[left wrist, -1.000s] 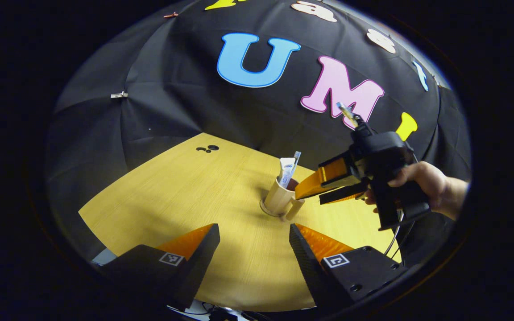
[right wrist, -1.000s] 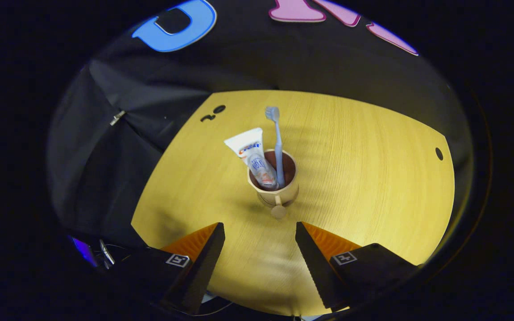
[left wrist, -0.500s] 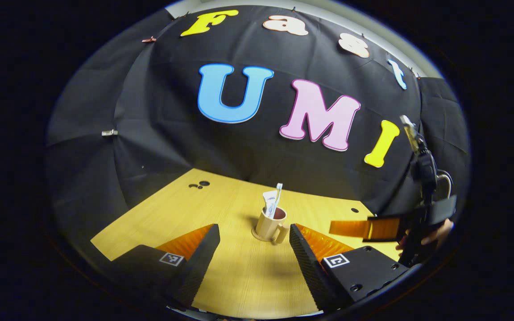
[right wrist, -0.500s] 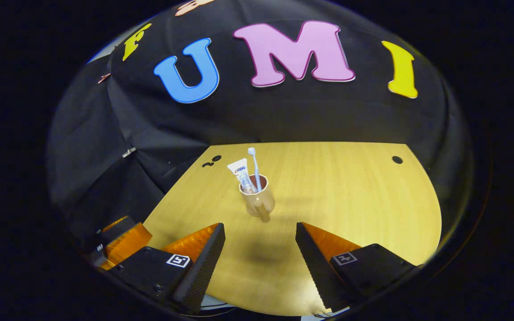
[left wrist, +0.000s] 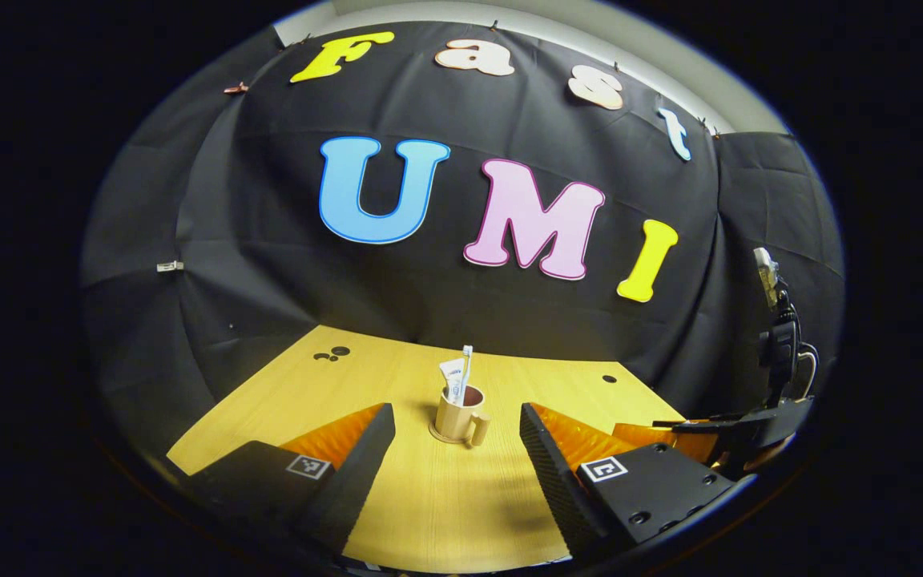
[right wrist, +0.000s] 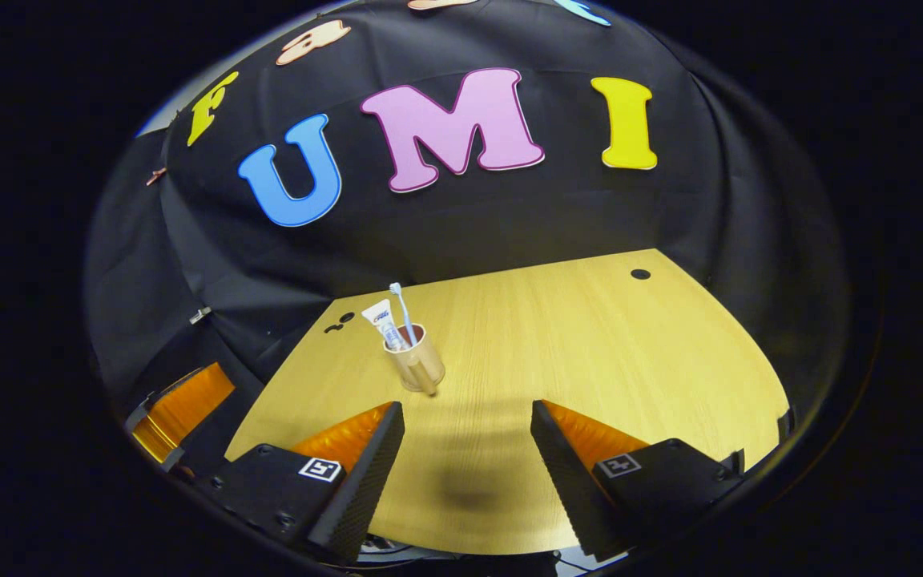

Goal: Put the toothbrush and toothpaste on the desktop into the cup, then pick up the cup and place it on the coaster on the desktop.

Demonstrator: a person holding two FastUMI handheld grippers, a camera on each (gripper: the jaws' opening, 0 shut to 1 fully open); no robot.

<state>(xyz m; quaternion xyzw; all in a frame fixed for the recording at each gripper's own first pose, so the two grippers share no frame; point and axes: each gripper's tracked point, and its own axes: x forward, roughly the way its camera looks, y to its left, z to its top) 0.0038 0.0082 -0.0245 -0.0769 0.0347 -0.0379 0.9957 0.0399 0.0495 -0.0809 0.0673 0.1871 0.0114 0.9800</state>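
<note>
A beige cup with a handle stands upright mid-table on a thin round coaster. A white toothpaste tube and a pale blue toothbrush stick up out of it. My left gripper is open, well short of the cup, with nothing between its fingers. The right gripper's view has the cup, toothpaste and toothbrush farther off to the left. My right gripper is open too, and holds nothing. It also shows at the right edge of the left gripper view, as the right gripper.
The wooden table has small dark holes at its far left and far right. Black cloth walls close in behind and on both sides. The left gripper shows off the table's left edge in the right gripper view.
Both grippers have drawn back and up from the cup, which looks smaller now. The right gripper has moved away to the table's right edge. The cup has not moved.
</note>
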